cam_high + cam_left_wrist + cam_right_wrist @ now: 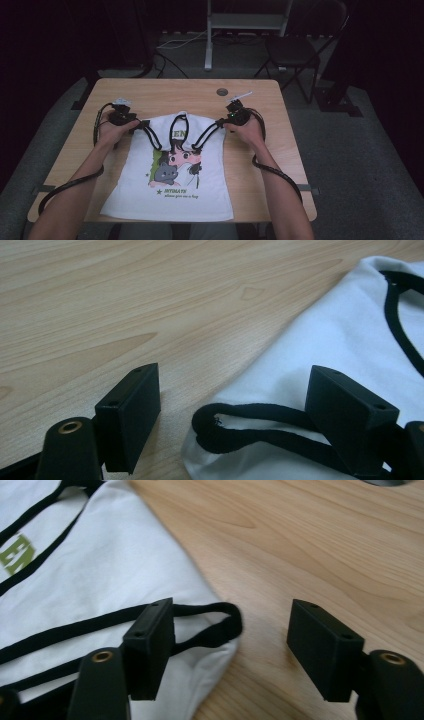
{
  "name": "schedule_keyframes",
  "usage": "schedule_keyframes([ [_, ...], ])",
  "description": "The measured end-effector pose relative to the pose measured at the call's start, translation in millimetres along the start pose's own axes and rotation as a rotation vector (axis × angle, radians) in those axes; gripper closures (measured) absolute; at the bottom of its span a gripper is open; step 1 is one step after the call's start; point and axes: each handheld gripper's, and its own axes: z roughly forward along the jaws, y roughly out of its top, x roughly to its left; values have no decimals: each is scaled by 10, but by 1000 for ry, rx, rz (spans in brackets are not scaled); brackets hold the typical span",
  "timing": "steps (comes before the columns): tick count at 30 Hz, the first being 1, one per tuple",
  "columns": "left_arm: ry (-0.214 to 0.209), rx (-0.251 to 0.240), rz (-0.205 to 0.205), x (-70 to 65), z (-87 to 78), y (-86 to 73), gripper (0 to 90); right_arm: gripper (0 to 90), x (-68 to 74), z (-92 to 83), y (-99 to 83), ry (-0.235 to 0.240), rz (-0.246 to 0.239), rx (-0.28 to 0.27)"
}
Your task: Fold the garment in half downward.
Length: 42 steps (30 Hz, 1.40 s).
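A white T-shirt (175,187) with black trim and a cartoon print lies flat on the wooden table (260,100), collar toward the far side. My left gripper (141,124) is at the shirt's left shoulder. In the left gripper view its jaws (234,387) stand apart around the black-edged sleeve cuff (235,422) without pressing on it. My right gripper (220,122) is at the right shoulder. In the right gripper view the jaws (232,615) are open, one jaw over the sleeve cuff (220,625) and the other over bare wood.
A round cable hole (222,92) sits in the table near the far edge. Behind the table are a dark chair (295,50) and a metal stand (245,20). Bare wood lies on both sides of the shirt.
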Motion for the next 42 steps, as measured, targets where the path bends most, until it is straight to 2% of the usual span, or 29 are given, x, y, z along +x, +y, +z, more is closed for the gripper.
schedule_keyframes([
  [2,-2,-9,9,-15,-4,-17,240,399,25,25,-1,1,-12,8],
  [3,1,-10,9,-17,-9,-18,262,423,44,43,-7,3,-33,4],
  [5,-3,-7,18,-25,-19,-17,349,476,80,50,-8,-10,-62,3],
  [7,-10,-5,25,-40,-32,-20,409,574,114,47,-22,-16,-85,-5],
  [11,-32,6,26,-59,-58,-28,557,768,177,17,-86,18,-116,-24],
  [13,-59,9,-6,-57,-53,-16,649,794,184,5,-93,35,-109,-16],
  [15,-64,17,-13,-54,-54,3,713,805,167,0,-88,50,-90,-9],
  [18,-76,2,-57,-37,-67,25,780,810,132,-16,-85,81,-46,-19],
  [23,-105,-18,-95,-14,-87,34,796,810,79,-61,-68,106,-10,-35],
  [27,-146,-43,-123,-11,-114,37,806,811,67,-91,-46,101,-7,-32],
  [30,-152,-36,-129,-10,-111,27,810,811,80,-72,-50,92,-14,-7],
  [32,-161,-41,-143,-2,-109,16,813,812,82,-82,-48,92,-4,-15],
  [37,-155,-37,-139,10,-115,18,819,811,64,-84,-40,85,-1,-14],
  [42,-157,-45,-137,35,-125,86,822,812,35,-100,5,76,10,-26],
])
